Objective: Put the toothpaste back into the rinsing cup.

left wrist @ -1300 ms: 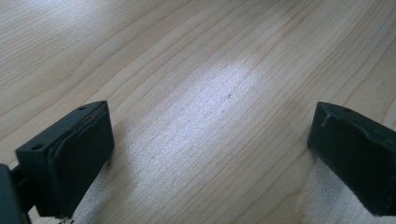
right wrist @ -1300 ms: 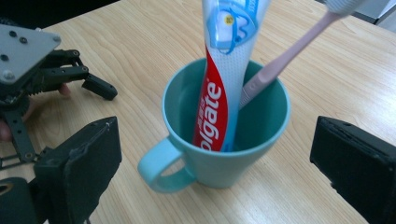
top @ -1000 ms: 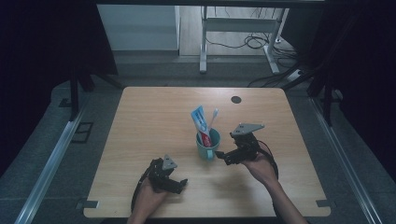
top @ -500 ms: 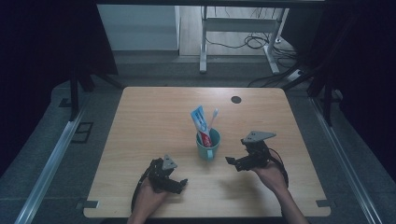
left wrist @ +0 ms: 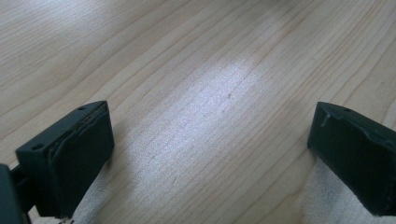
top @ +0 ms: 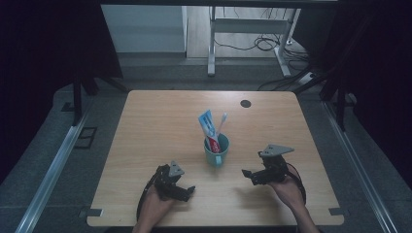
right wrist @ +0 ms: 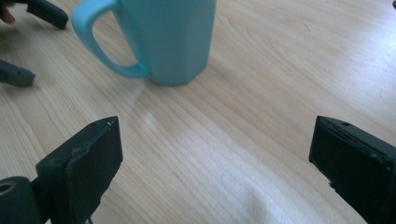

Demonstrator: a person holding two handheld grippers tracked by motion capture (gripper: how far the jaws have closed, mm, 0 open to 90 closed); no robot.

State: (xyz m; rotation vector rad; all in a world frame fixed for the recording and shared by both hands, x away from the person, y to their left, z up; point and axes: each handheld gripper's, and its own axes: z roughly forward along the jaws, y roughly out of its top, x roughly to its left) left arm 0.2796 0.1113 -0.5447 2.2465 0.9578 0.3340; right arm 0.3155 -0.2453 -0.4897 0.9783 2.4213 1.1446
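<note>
Fingers on both grippers stand spread wide with only bare wood between them; nothing is gripped. We note the right gripper point(top: 253, 174) sits low over the bench point(top: 155, 121), just right of the teal mug point(top: 216, 151) and apart from it, with its fingers pointing at the mug. In the right gripper view the mug point(right wrist: 163, 39) stands upright ahead, its handle point(right wrist: 100, 44) turned to that view's left; from above, the handle faces the person's edge of the bench. The left gripper point(top: 183, 190) rests near the front edge, left of the mug and a little farther from it, its fingers point(left wrist: 77, 154) angled down at empty wood.

The mug carries a toothpaste tube point(top: 207, 127) and a toothbrush point(top: 221, 124), both leaning out over the rim toward the far side. We judge they stand this way because the mug is too short to hold them straight, so each props on the rim.

Judgement: with both grippers empty and symmetric on either side of the loaded mug, the work looks either finished or paused. The wide spread suits a release stance or readiness for the mug's body.
</note>
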